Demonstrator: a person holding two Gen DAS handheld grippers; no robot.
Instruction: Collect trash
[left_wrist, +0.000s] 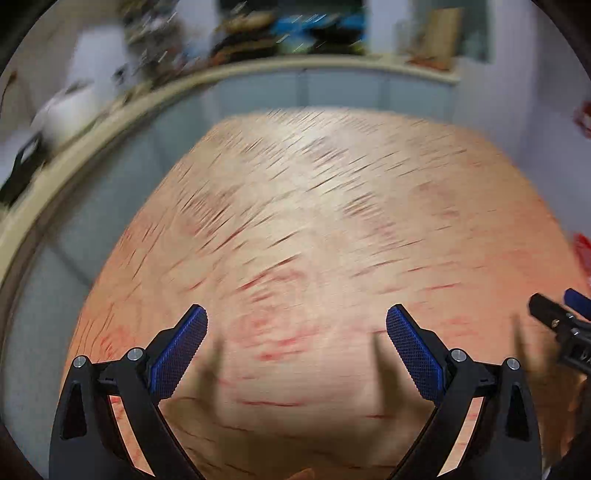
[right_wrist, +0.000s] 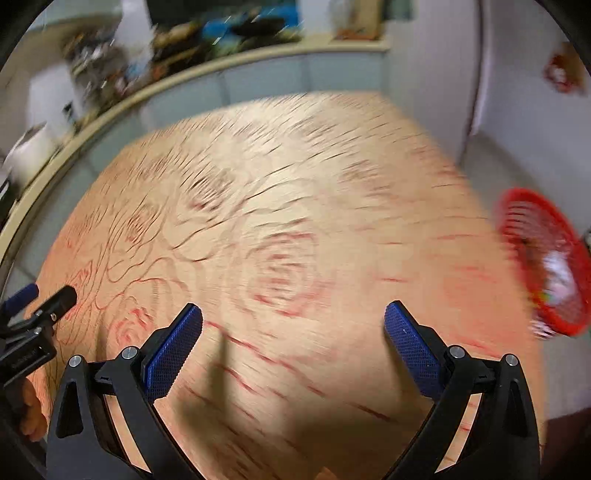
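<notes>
Both views are motion-blurred. My left gripper (left_wrist: 296, 321) stands open over the wooden table (left_wrist: 314, 206) with nothing between its blue pads. My right gripper (right_wrist: 293, 319) is open too, with its jaws wide apart above the same table (right_wrist: 258, 192). A red plastic basket (right_wrist: 543, 258) stands past the table's right edge in the right wrist view, with white and coloured scraps inside it. The right gripper's tip (left_wrist: 557, 317) shows at the right edge of the left wrist view. The left gripper (right_wrist: 33, 306) shows at the left edge of the right wrist view.
A long beige counter (left_wrist: 110, 122) curves behind the table, crowded with blurred items, among them a white pot (left_wrist: 70, 110). Pale cabinet fronts (left_wrist: 332, 88) run below it. A white wall (right_wrist: 517, 110) stands to the right with a red ornament (right_wrist: 563, 74).
</notes>
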